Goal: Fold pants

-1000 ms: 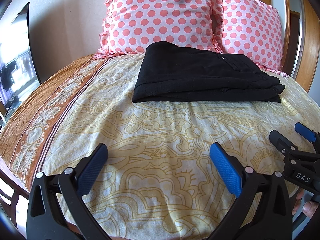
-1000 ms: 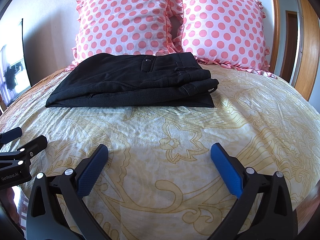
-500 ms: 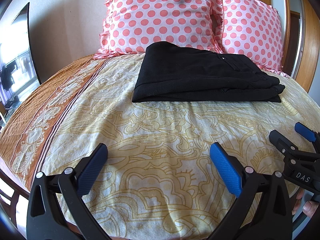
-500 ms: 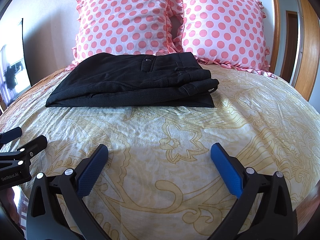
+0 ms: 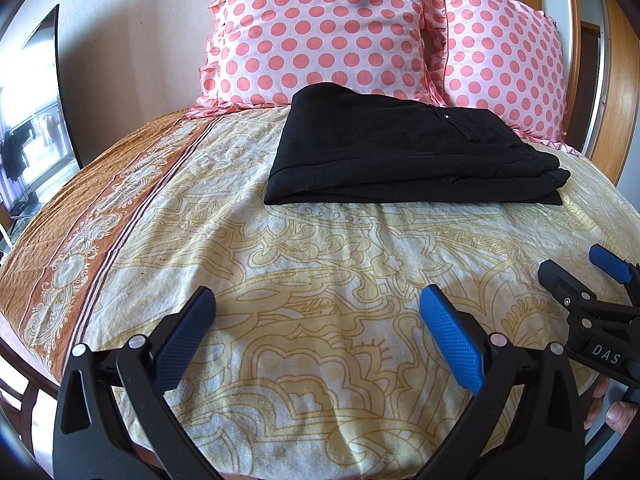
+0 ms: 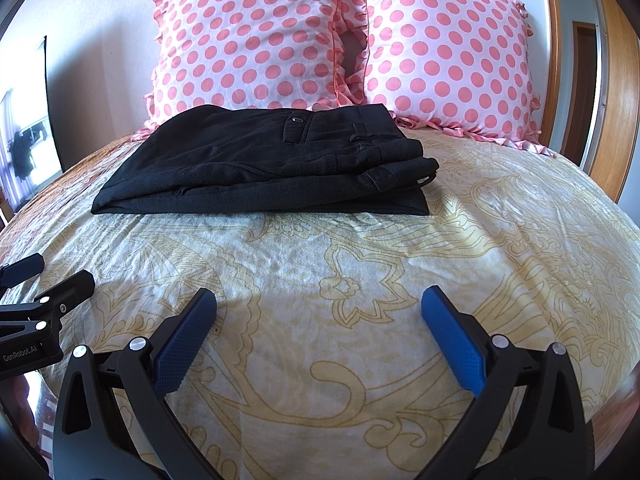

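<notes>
black folded pants lie in a flat, layered rectangle at the far end of the bed in the left wrist view, on a cream bedsheet with a yellow ornamental print and just in front of two pink pillows with red polka dots and frilled edges. a brown patterned border band runs along the sheet's left side. the left claw hovers low over the near part of the sheet, its blue-padded fingers spread wide apart with nothing between them, well apart from the pants. at the right edge the right claw shows in part, and below it a person's fingertips on its handle.

from the right wrist view, the same black pants sit in a tidy stack, the waistband with belt loops and a buttoned pocket flap on top toward the right, the folded edge toward the left. the polka-dot pillows stand against the wall right behind them. the right claw is wide open and empty over the bare sheet, near the foot of the bed. the left claw juts in at the left edge; how wide it stands cannot be told from here. wooden panelling lines the right side of the room.
</notes>
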Motion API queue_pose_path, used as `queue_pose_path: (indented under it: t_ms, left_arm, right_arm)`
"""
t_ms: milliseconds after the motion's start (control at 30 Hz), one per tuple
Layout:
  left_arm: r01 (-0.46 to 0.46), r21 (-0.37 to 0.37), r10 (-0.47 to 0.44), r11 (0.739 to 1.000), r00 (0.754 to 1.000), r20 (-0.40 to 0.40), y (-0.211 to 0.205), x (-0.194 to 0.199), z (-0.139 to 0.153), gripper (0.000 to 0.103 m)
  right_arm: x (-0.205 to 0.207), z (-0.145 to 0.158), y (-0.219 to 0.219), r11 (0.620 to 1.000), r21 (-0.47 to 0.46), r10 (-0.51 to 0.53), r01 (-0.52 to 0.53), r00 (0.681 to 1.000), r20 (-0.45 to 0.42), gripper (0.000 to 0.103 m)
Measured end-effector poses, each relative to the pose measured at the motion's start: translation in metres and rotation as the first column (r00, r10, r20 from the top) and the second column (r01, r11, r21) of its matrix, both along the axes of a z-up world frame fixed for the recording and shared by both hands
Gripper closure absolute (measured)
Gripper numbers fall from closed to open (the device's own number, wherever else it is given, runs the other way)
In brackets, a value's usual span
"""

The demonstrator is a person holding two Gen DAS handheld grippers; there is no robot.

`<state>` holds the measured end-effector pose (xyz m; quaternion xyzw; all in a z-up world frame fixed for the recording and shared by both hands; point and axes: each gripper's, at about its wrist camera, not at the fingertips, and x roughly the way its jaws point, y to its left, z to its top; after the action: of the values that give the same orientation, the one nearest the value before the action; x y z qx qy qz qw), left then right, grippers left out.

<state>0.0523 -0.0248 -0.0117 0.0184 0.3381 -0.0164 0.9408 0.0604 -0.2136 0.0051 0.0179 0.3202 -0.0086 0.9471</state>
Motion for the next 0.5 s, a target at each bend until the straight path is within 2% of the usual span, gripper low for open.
queue_pose_path:
  t_ms: [500]
  left_arm:
    - [0.000, 0.000, 0.000, 1.000, 1.000, 0.000, 0.0000, -0.0001, -0.0001, 0.002]
  right_arm:
    - [-0.0005, -0.0005, -0.0006, 1.000, 0.000, 0.001, -0.001, 1.000, 0.000, 0.001]
